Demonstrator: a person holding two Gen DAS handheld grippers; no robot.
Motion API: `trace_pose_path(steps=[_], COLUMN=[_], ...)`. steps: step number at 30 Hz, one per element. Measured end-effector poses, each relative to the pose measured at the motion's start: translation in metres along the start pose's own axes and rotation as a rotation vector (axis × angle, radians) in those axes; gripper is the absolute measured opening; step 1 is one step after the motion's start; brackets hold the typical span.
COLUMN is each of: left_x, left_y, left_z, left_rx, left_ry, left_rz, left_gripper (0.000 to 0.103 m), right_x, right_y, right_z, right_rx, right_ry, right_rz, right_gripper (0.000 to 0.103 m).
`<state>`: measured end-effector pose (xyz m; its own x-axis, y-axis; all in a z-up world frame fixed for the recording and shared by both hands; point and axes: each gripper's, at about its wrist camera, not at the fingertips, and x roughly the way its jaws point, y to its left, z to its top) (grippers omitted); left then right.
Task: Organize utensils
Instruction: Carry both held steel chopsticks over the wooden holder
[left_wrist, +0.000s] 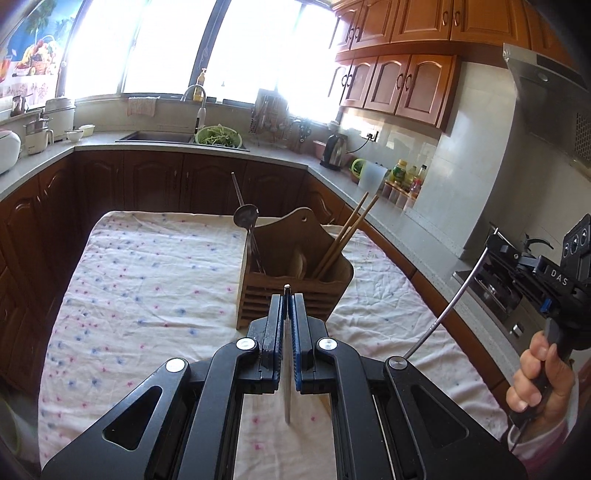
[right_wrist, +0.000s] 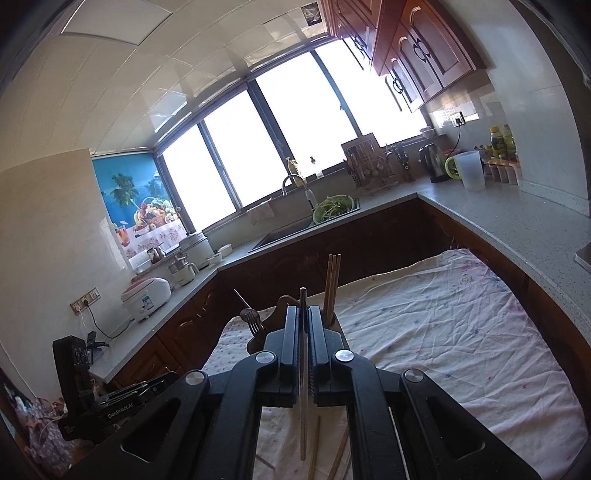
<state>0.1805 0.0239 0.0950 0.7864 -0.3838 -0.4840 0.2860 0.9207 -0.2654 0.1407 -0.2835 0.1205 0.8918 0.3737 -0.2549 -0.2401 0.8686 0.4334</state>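
wooden caddy (left_wrist: 291, 284) ahead, chopsticks (left_wrist: 347, 230) inside

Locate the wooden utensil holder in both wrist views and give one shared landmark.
Left wrist: wooden utensil holder at centre, just beyond the left gripper.
Right wrist: lower centre, mostly hidden behind the right gripper.
Shared landmark: chopsticks standing in it.

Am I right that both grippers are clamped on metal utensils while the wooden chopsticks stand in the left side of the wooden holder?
Not quite: the chopsticks stand in the right side of the wooden holder; the left wrist view shows it. The left gripper and right gripper are indeed each clamped on a thin metal utensil.
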Motion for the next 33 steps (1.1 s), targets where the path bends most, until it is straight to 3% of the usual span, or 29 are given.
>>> trace_pose_path(steps=[17,33], left_x=[-0.016,-0.005], left_y=[0.005,0.007], left_z=[0.031,0.117], left_rx=[-0.011,-0.006], left_ry=[-0.105,-0.284], left_rz=[-0.008,0.026], left_gripper=[0.003,0.003], right_x=[0.018,0.069], right_y=[0.007,0.014], right_z=[0.008,0.066], right_rx=[-0.013,-0.04], right_ry=[-0.004,-0.129], right_rz=[0.002,-0.03], right_gripper=[0.004,0.004])
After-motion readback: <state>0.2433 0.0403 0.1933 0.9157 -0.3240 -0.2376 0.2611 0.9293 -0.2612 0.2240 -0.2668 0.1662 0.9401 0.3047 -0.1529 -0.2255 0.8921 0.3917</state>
